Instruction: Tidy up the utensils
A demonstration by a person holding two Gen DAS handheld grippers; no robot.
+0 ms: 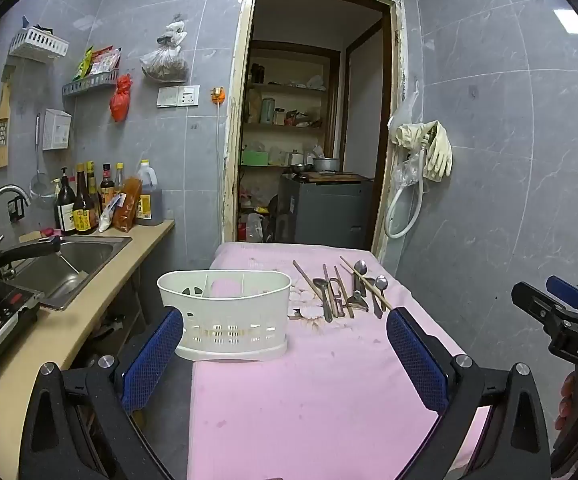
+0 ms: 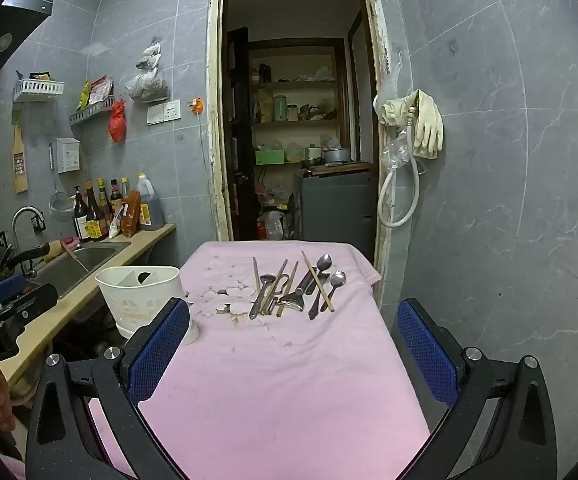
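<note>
I am in a small home kitchen: grey marble-look wall tiles, a steel sink with curved tap set in the beige surface, dark sauce bottles at its far end, a pantry doorway beyond.

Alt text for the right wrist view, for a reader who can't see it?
The open right gripper hovers above a pink cloth-covered table, holding nothing. Ahead lies a cluster of spoons and chopsticks, with a white utensil basket at the table's left edge.

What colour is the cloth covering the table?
Pink cloth, with a faded floral print near the utensils; clearest in the right wrist view.
</note>
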